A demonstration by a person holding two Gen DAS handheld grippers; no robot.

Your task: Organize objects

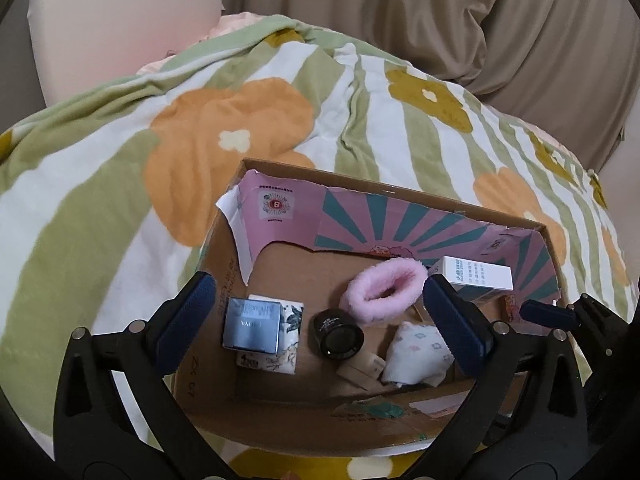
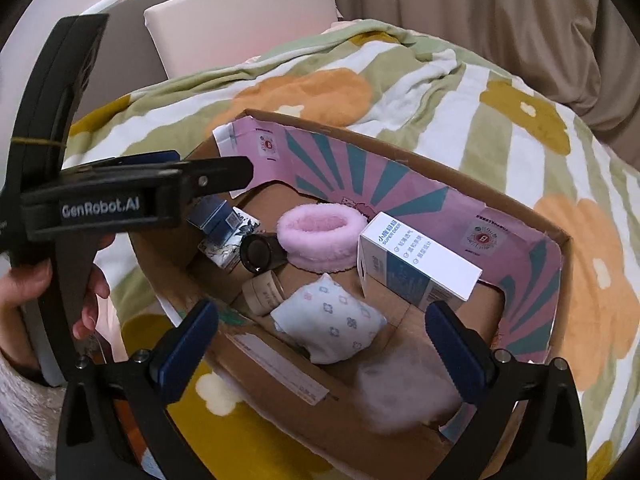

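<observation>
Left wrist view: the left gripper (image 1: 320, 320) hangs over a cardboard box (image 1: 280, 412) that sits on a bed under a flowered blanket (image 1: 100, 200). Its jaws are spread wide, with nothing between the pads. On the box floor, from left to right: a grey-blue carton (image 1: 252, 328) lying on a floral packet (image 1: 288, 344), a black round jar (image 1: 338, 334), and a patterned white pouch (image 1: 416, 354) partly hidden by the right finger. A pink fluffy band (image 1: 384, 290) lies farther in, and a white-and-blue carton (image 1: 478, 276) stands at far right, its lower part covered by the finger. A tan object beside the jar is too hidden to identify. The right gripper's tip shows at the right edge.

Right wrist view: the right gripper (image 2: 322, 336) also has its jaws spread wide, empty, over the box's near corner. The pouch (image 2: 332, 320) lies between and just beyond the fingers. A pale fluffy mass (image 2: 400, 392) in the near corner is blurred. A small tan round container (image 2: 266, 292) touches the pouch. The left gripper (image 2: 160, 188) crosses in from the left and hides part of the grey-blue carton (image 2: 212, 216). A hand (image 2: 60, 292) grips it, cut off by the frame edge.
</observation>
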